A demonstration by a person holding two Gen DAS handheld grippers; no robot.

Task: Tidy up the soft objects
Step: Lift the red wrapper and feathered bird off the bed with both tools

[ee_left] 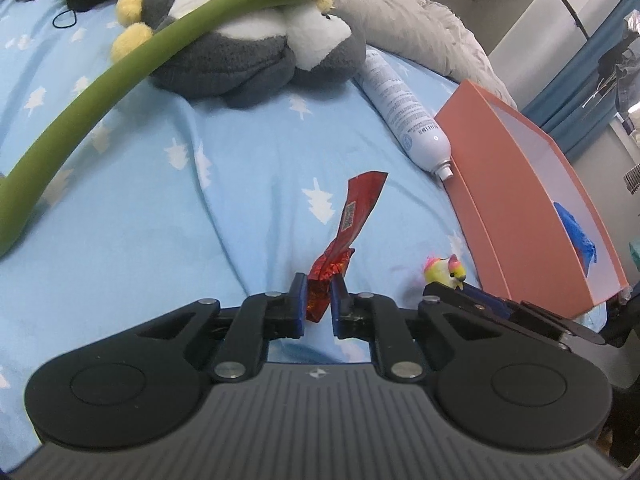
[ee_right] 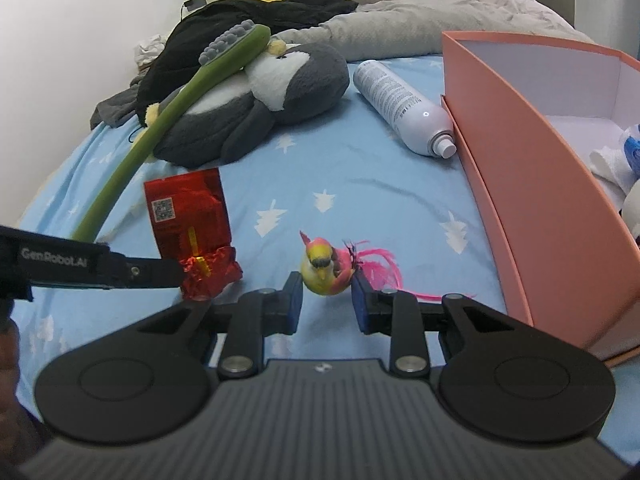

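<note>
My left gripper (ee_left: 319, 294) is shut on the crumpled end of a red foil packet (ee_left: 352, 216), which stands up from the blue pads over the bedsheet. The same packet (ee_right: 188, 212) shows at the left of the right wrist view, with the left gripper (ee_right: 176, 274) coming in from the side. My right gripper (ee_right: 327, 292) is shut on a small yellow and pink toy bird (ee_right: 324, 270) with pink tail feathers. That bird (ee_left: 442, 272) peeks over the right gripper's fingers in the left wrist view. A grey penguin plush (ee_right: 260, 100) lies further back.
An open pink box (ee_right: 520, 184) stands at the right, with white and blue soft items inside. A white spray can (ee_right: 404, 108) lies beside it. A long green massage stick (ee_right: 168, 128) rests across the plush. Dark clothes and a grey duvet (ee_right: 380, 12) are piled behind.
</note>
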